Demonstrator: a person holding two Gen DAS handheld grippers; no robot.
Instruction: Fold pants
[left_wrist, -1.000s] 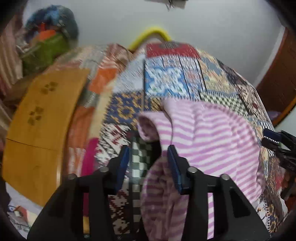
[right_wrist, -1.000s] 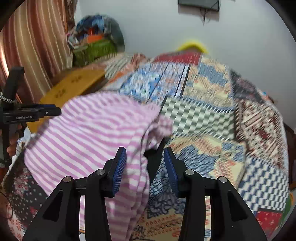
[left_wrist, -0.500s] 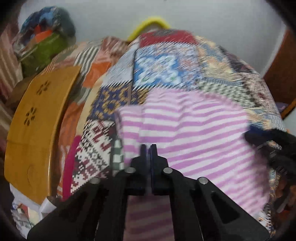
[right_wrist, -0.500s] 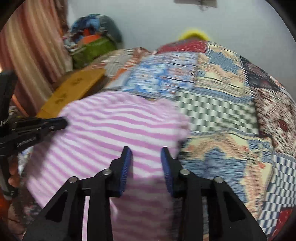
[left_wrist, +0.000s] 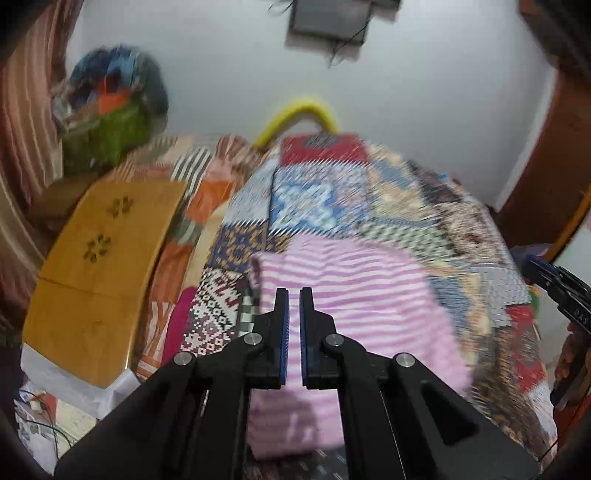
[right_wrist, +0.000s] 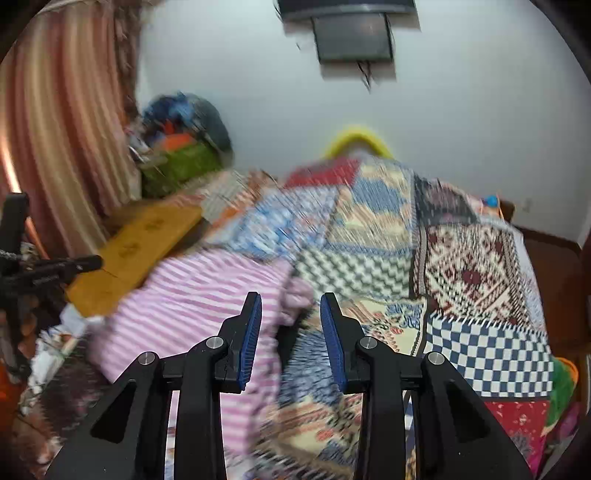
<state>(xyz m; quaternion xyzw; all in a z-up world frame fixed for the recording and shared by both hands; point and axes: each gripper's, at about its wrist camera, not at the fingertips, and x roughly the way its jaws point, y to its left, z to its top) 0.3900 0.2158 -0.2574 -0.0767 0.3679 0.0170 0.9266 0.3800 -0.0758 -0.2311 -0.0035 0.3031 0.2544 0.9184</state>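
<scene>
the pants (left_wrist: 354, 317) were soft cloth with pink and white stripes. they lay in a folded heap on the patchwork blanket (left_wrist: 310, 199) on the bed, near its front edge. the blanket was made of many squares: checks, zigzags, flowers and a red patch at the far end. the only writing was some small white letters on the side of the right tongs in the left view, too blurry to read.

the left tongs (left_wrist: 292, 299) were black with blue ribbed pads. in the left view a thin slit showed between the pads and nothing was pinched there, so they were all but closed and empty. the right tongs (right_wrist: 290, 304) stood part way open after just spreading a little, and no cloth sat between the pads.

a smooth yellow wooden board (left_wrist: 99, 258) with flower shapes cut in it lay left of the bed. a striped curtain (right_wrist: 66, 129) hung beside it. a dark flat screen (right_wrist: 352, 37) hung on the white wall.
</scene>
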